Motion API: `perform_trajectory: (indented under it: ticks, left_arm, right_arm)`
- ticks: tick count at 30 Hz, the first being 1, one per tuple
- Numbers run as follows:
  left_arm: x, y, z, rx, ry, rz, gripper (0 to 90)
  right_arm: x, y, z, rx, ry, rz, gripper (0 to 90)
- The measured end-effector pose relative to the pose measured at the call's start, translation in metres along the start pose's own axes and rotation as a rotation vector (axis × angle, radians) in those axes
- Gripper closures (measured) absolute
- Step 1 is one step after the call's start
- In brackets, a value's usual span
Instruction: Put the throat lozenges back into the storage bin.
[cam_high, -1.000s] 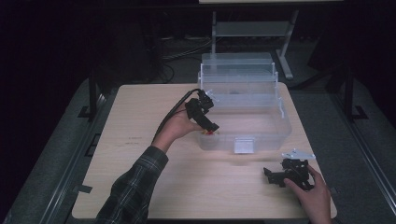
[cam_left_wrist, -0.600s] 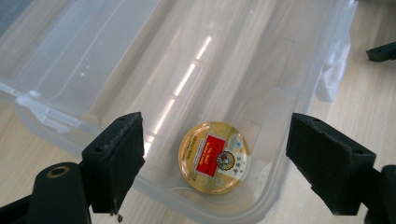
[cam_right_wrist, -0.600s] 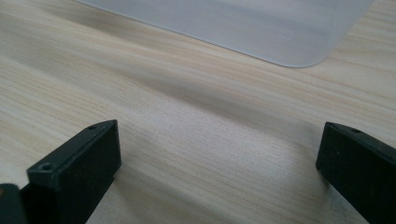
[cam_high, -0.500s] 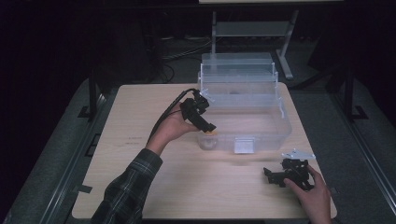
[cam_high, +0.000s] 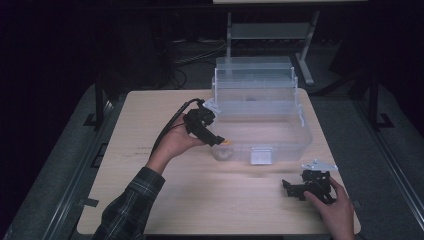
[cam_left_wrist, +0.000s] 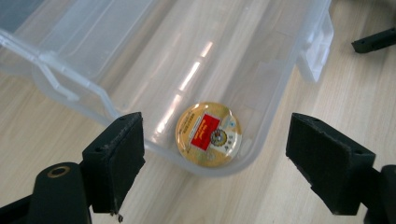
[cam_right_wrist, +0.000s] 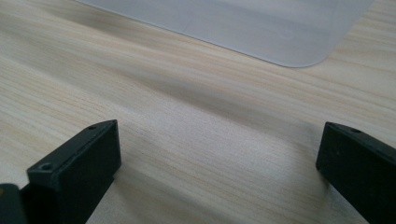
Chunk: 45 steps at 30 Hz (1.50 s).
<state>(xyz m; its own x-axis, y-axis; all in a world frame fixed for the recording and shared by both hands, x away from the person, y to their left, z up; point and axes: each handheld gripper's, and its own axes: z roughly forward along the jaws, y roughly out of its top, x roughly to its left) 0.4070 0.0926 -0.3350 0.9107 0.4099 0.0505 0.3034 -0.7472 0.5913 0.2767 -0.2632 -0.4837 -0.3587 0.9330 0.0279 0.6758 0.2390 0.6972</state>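
A small round tin (cam_left_wrist: 208, 134) with a gold lid and a red label lies flat in the front left corner of the clear plastic box (cam_left_wrist: 261, 135). My left gripper (cam_left_wrist: 219, 154) hangs open above that corner with one jaw on each side of the tin, touching nothing. In the high view the left gripper (cam_high: 216, 139) is held over the box's corner and the tin (cam_high: 223, 148) shows as an orange spot. My right gripper (cam_high: 290, 189) rests low near the table's front right, open over bare wood (cam_right_wrist: 219, 158).
The box (cam_high: 300, 117) stands at the back middle of the wooden table (cam_high: 150, 120), its hinged lid (cam_high: 255, 70) up behind it and a front latch (cam_high: 261, 156) hanging down. One rounded box corner (cam_right_wrist: 289, 42) lies ahead of the right gripper. A metal stand (cam_high: 270, 30) is beyond the table.
My left gripper has drawn back a little, up and to the left, from the box's corner, leaving the tin lying free inside. The right hand has not moved.
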Motion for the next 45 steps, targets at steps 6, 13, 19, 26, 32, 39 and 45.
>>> perform_trajectory:
  ticks: [6, 13, 19, 26, 32, 39, 45]
  left_arm:
    - [0.0, -0.016, -0.01, -0.003, 0.019, -0.014, 19.1]
    - [-0.001, -0.033, -0.019, -0.01, 0.032, -0.039, 19.1]
    - [-0.006, -0.052, -0.024, -0.027, 0.042, -0.056, 19.1]
    - [-0.007, -0.075, -0.03, -0.035, 0.059, -0.081, 19.2]
    - [-0.01, -0.093, -0.033, -0.042, 0.071, -0.099, 19.2]
    - [-0.013, -0.117, -0.034, -0.042, 0.091, -0.125, 19.4]
    - [-0.016, -0.139, -0.035, -0.047, 0.119, -0.138, 19.3]
  right_arm:
    - [0.0, 0.0, 0.0, 0.0, 0.001, -0.001, 0.0]
    - [0.0, 0.0, 0.0, 0.0, 0.0, -0.001, 0.0]
    - [0.0, 0.0, 0.0, 0.0, 0.0, 0.0, 0.0]
    - [0.0, 0.0, 0.0, 0.002, 0.0, 0.003, 0.0]
    - [0.0, 0.0, 0.0, -0.001, 0.0, -0.002, 0.0]
    - [0.0, 0.0, 0.0, 0.0, 0.0, 0.0, 0.0]
    - [0.0, 0.0, 0.0, 0.0, 0.0, 0.0, 0.0]
